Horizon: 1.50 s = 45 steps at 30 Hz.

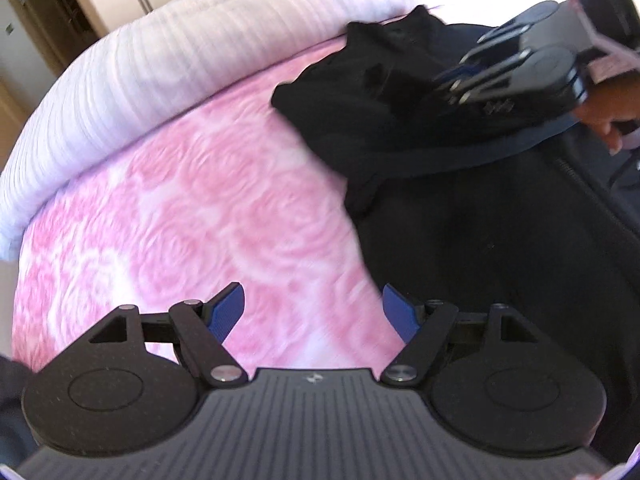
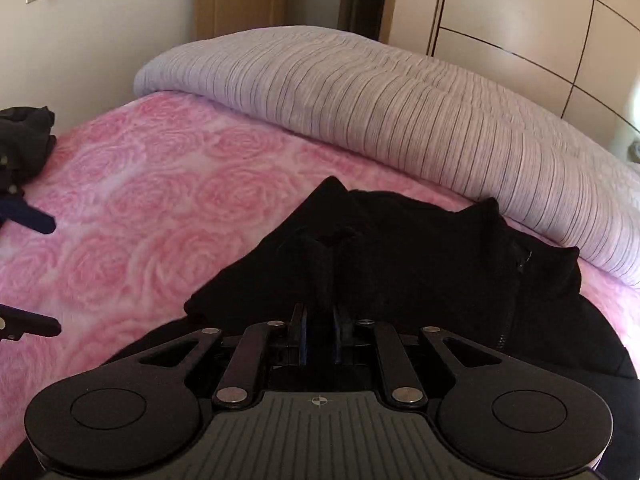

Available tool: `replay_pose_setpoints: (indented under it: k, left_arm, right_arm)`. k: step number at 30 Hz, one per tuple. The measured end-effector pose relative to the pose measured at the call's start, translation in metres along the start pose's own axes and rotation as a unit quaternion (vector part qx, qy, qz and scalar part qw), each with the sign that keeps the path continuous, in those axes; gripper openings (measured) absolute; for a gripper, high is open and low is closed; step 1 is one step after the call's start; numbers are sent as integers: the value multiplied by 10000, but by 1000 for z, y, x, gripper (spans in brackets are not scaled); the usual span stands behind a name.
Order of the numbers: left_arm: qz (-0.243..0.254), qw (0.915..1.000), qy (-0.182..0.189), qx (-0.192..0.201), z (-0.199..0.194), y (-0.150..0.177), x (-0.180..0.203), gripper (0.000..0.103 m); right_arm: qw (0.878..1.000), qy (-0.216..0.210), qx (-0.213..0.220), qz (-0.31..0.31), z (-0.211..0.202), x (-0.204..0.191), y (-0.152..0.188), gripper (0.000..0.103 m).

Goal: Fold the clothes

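A black garment (image 2: 420,260) with a zip lies partly bunched on the pink rose bedspread (image 2: 140,200). My right gripper (image 2: 320,320) is shut on a raised fold of it near the garment's left side. In the left wrist view the same black garment (image 1: 460,220) fills the right side, and the right gripper (image 1: 452,88) pinches it from the upper right, held by a person's hand (image 1: 608,116). My left gripper (image 1: 314,312) hangs open over the bedspread (image 1: 180,208), just left of the garment's edge, with nothing between its blue pads (image 1: 228,312).
A rolled lilac striped duvet (image 2: 400,120) runs along the far side of the bed, just behind the garment. Another dark heap of clothing (image 2: 28,136) sits at the bed's left edge. A door and wardrobe panels stand beyond the bed.
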<state>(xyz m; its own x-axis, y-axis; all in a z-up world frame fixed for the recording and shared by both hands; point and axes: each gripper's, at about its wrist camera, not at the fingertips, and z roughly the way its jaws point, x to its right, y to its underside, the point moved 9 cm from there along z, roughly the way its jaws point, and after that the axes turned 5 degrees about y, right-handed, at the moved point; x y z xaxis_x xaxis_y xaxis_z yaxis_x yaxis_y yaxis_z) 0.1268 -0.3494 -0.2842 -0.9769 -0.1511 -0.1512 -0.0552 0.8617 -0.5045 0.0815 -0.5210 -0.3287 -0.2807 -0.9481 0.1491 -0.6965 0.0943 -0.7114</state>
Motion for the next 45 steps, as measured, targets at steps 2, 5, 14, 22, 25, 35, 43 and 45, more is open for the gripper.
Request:
replay_pose_setpoints:
  k: [2, 5, 14, 22, 25, 35, 43, 45]
  left_arm:
    - [-34, 10000, 10, 15, 1, 2, -6, 73]
    - [-74, 9999, 74, 79, 4, -4, -9, 73]
    - [-719, 9945, 628, 436, 29, -62, -13, 73]
    - [-550, 9915, 1081, 467, 73, -130, 42, 70]
    - [-384, 9915, 1167, 440, 82, -153, 75, 68]
    - [819, 9746, 2036, 440, 143, -297, 222, 67]
    - [1644, 9523, 2568, 120, 214, -367, 324, 66]
    - [1659, 9490, 2679, -93, 229, -371, 335, 59]
  right_arm:
    - [9999, 88, 82, -84, 2, -4, -8, 12]
    - [9991, 105, 122, -400, 7, -14, -8, 12]
    - [9953, -326, -295, -859, -17, -35, 28, 49]
    - [9891, 1198, -584, 626, -73, 122, 109, 51]
    - [9725, 1650, -790, 1441, -75, 200, 154, 51]
    - [9866, 588, -677, 1362, -52, 289, 206, 51]
    - [9891, 80, -462, 1395, -54, 297, 225, 51]
    - [9864, 33, -407, 1592, -56, 300, 226, 47]
